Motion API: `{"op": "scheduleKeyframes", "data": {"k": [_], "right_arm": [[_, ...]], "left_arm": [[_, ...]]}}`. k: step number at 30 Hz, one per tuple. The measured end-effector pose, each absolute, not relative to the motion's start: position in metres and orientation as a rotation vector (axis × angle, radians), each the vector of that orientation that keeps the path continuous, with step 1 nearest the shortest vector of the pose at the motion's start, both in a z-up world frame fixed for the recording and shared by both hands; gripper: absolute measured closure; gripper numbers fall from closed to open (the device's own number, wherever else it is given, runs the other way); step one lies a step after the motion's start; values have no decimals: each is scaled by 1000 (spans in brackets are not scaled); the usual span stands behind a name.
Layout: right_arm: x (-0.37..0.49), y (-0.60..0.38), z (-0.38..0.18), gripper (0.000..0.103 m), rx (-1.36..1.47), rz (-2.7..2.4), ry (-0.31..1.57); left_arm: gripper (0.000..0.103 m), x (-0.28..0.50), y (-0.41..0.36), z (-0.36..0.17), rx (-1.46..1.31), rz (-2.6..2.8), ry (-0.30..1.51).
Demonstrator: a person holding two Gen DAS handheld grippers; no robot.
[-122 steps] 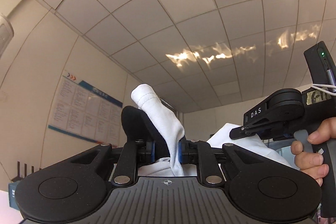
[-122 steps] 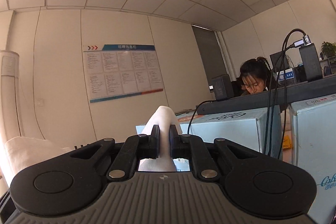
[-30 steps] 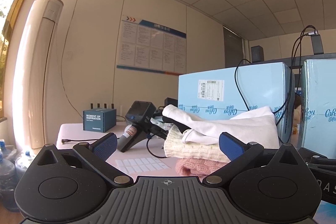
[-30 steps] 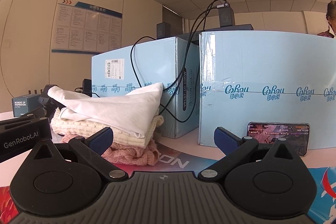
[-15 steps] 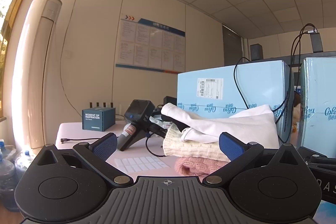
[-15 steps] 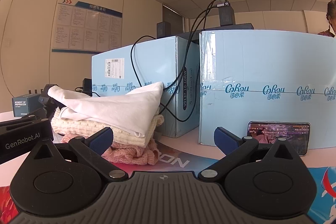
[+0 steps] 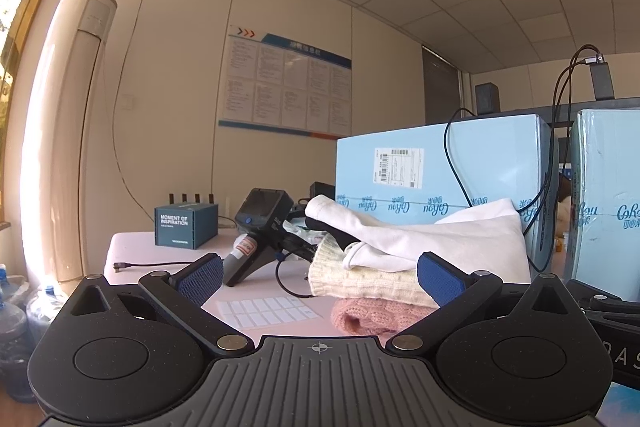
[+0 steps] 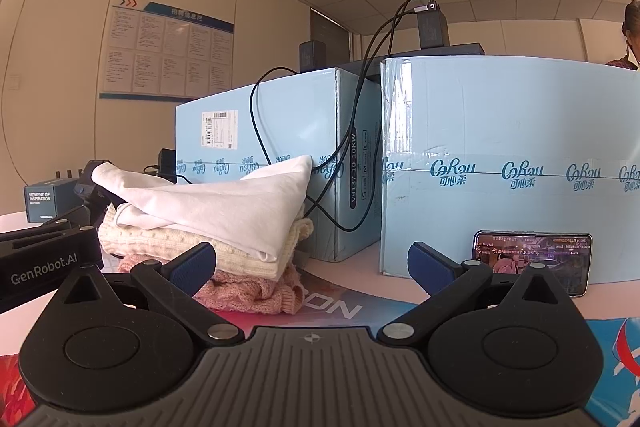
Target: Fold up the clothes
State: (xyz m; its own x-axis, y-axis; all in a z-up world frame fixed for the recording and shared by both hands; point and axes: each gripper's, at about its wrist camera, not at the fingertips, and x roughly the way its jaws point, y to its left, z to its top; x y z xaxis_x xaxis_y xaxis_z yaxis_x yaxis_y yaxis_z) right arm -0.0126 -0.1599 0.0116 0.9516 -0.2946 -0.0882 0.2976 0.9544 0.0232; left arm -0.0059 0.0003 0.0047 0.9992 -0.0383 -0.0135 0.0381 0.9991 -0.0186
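Lying ahead of both spread jaws: folded clothes [image 8: 224, 223].

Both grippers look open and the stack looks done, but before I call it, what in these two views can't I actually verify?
- Pink knit at the bottom: the cream knit and white garment cover its fold in both views.
- Far side of the stack: faces the blue box, unseen.
- Wall notice board: text too small.
- Other handheld device, left view: partly hidden behind the clothes.
- Table close in: blocked by the left gripper and right gripper.
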Motion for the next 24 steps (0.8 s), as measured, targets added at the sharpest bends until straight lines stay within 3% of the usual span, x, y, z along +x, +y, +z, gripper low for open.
{"op": "scheduleKeyframes", "data": {"k": [24], "right_arm": [[-13,-160,11,0,36,-295,88]], "left_arm": [[0,-4,0,5,-24,-39,9]]}}
